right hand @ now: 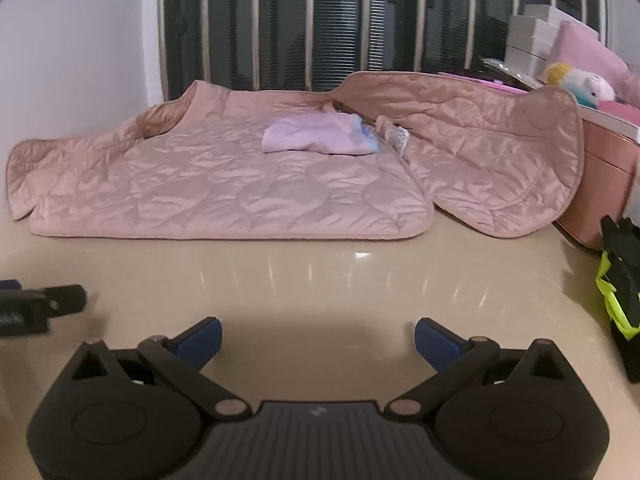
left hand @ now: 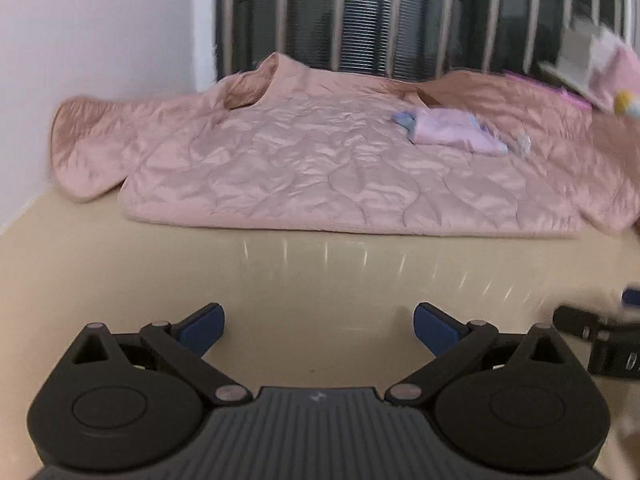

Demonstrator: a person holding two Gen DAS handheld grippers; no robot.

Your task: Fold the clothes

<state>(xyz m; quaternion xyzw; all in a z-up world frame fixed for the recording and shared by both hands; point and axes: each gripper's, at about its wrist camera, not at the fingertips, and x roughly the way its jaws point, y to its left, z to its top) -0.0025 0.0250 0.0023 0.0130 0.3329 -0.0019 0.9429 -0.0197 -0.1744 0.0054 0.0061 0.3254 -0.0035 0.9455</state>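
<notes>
1. No writing can be read anywhere; a small pale mark on the body of each tool is too small to make out, and a white tag (right hand: pixel 394 136) at the jacket's opening is blurred.
2. The pink quilted jacket (right hand: pixel 240 184) lies spread flat at the far side of the glossy beige surface (right hand: pixel 320 284), its near hem running parallel to the front edge.
3. A small folded lilac garment (right hand: pixel 316 138) rests on the middle of the jacket.
4. The jacket's right front panel (right hand: pixel 492 160) is thrown open and leans against a pink box (right hand: pixel 600 192) at the right edge.
5. That box holds a plush toy (right hand: pixel 580 82), with pale flat boxes (right hand: pixel 532 40) stacked behind it; the rest of its contents cannot be told.
6. The left tool (left hand: pixel 319 326) is released, fingers spread wide over bare surface, nothing between them.
7. The right tool (right hand: pixel 318 340) is likewise released and empty, beside the left one.
8. A broad bare strip of surface separates both tools from the jacket's hem.
9. A black and yellow-green strap (right hand: pixel 618 292) sits at the right edge.
</notes>
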